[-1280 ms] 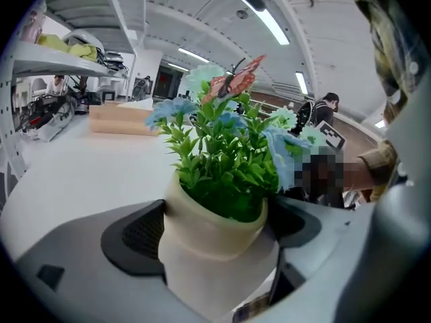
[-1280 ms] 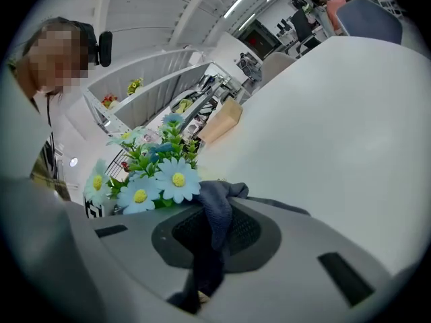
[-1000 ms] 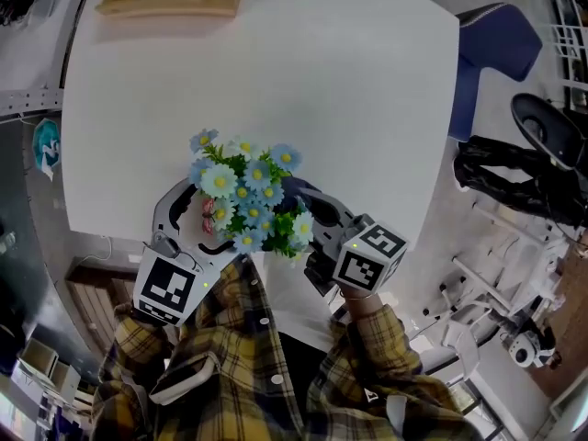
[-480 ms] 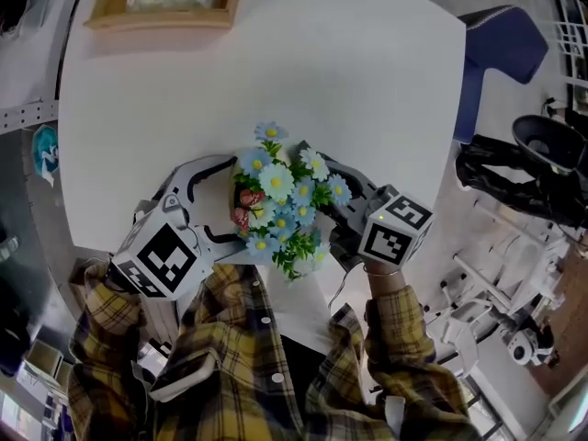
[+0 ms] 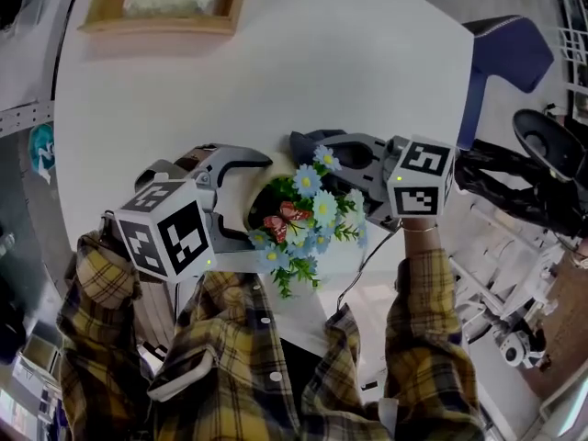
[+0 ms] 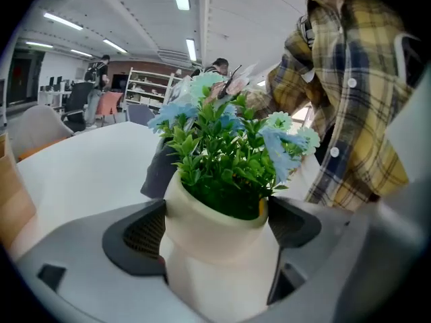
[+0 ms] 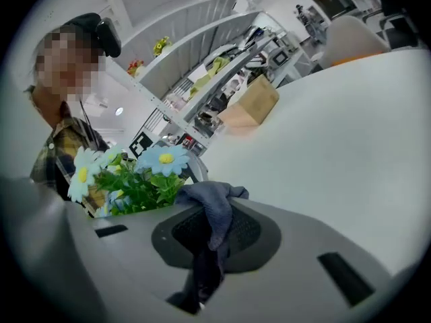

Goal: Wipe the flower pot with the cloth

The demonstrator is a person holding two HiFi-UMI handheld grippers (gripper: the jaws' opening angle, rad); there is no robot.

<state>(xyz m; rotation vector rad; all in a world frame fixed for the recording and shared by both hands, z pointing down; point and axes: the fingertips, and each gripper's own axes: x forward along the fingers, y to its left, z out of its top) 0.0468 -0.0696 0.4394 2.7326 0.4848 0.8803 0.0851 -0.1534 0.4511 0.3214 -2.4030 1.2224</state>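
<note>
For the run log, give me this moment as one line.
left tool: shut on flower pot | right tool: shut on cloth | cloth beside flower pot, contact unclear

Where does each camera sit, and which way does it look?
Head view: on the person's head, looking down at the white table; yellow checked sleeves, left gripper and right gripper show.
Left gripper view: on the left gripper, facing the cream flower pot between its jaws.
Right gripper view: on the right gripper, facing its pinched dark grey cloth.
All share the blue daisies.
</note>
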